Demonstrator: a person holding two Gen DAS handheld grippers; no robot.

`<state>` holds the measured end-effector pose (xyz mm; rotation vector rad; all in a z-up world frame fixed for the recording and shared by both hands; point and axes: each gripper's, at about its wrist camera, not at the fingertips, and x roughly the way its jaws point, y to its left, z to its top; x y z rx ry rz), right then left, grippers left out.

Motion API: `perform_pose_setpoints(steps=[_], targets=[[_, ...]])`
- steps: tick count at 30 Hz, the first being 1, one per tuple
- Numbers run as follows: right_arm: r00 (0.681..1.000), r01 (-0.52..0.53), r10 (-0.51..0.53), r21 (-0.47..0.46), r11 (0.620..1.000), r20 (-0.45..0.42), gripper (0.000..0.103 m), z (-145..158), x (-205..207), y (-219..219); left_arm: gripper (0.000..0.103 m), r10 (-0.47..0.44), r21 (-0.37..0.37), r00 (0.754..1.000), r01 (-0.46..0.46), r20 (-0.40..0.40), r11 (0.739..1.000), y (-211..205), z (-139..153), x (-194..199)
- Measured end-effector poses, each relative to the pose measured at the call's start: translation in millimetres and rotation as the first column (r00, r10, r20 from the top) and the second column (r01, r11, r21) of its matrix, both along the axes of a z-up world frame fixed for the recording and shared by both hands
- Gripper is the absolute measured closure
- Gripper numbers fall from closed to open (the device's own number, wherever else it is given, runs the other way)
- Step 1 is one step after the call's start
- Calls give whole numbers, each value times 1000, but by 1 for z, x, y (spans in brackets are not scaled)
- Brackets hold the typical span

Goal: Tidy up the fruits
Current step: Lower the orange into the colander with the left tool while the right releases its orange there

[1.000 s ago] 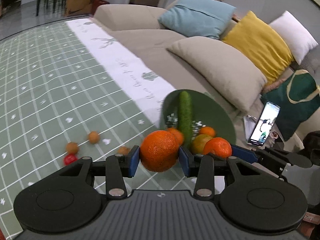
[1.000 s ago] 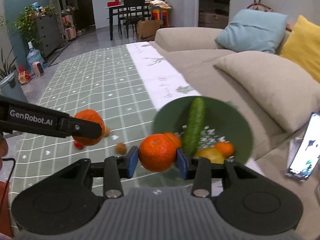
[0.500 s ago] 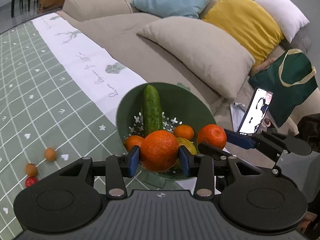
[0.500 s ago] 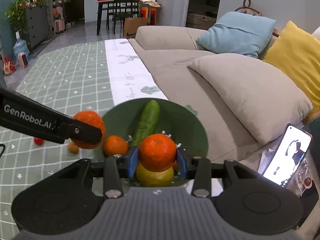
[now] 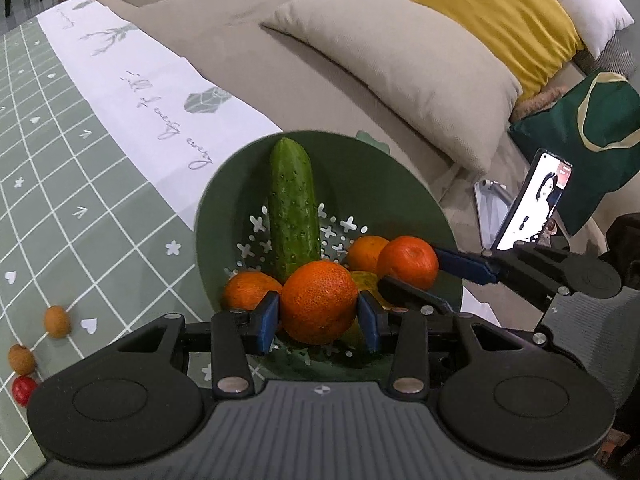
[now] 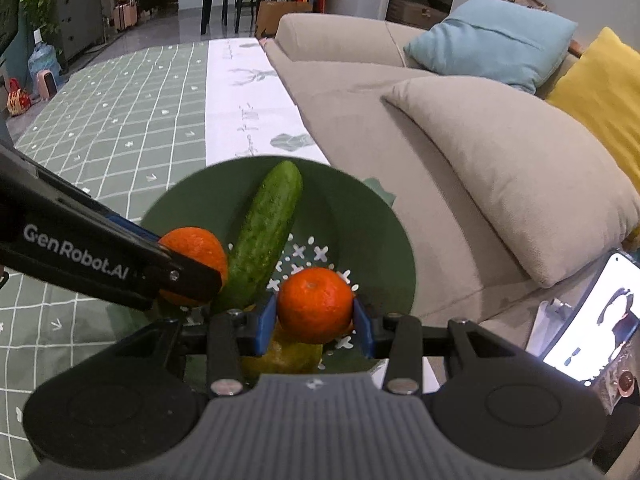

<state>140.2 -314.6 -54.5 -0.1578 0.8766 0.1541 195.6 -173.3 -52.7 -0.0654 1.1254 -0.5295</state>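
A dark green perforated bowl [image 5: 224, 188] stands at the table's edge beside the sofa. In it lie a cucumber [image 5: 294, 208], two oranges [image 5: 246, 290] and a yellowish fruit [image 6: 288, 356]. My left gripper [image 5: 318, 320] is shut on a large orange [image 5: 318, 300] just above the bowl's near side. My right gripper [image 6: 314, 322] is shut on a smaller orange [image 6: 315, 304], also over the bowl [image 6: 360, 208]. Each wrist view shows the other gripper: the right gripper [image 5: 416, 276] comes in from the right, the left gripper [image 6: 188, 256] from the left. Both held oranges hang beside the cucumber [image 6: 264, 236].
On the green checked tablecloth [image 5: 80, 184], left of the bowl, lie two small brown fruits [image 5: 57, 321] and a small red one [image 5: 23, 390]. A lit phone [image 5: 532, 204] stands propped to the right. The beige sofa [image 6: 360, 112] with cushions runs behind; a green bag [image 5: 592, 140] lies on it.
Both grippers have come forward and down over the bowl, each still holding its orange. The bowl now looks nearer and larger, and the small fruits have slid to the left edge.
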Motion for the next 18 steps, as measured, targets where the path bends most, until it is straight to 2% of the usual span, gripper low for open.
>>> perform_pose_setpoints(steps=[13, 18], targets=[[1000, -23, 23, 1, 1000, 12, 65, -6, 14, 1, 55, -3, -20, 1000, 2, -28, 1000, -1, -7, 10], [1000, -14, 14, 0, 1000, 9, 64, -4, 12, 1, 45, -2, -24, 1000, 2, -28, 1000, 1, -4, 8]])
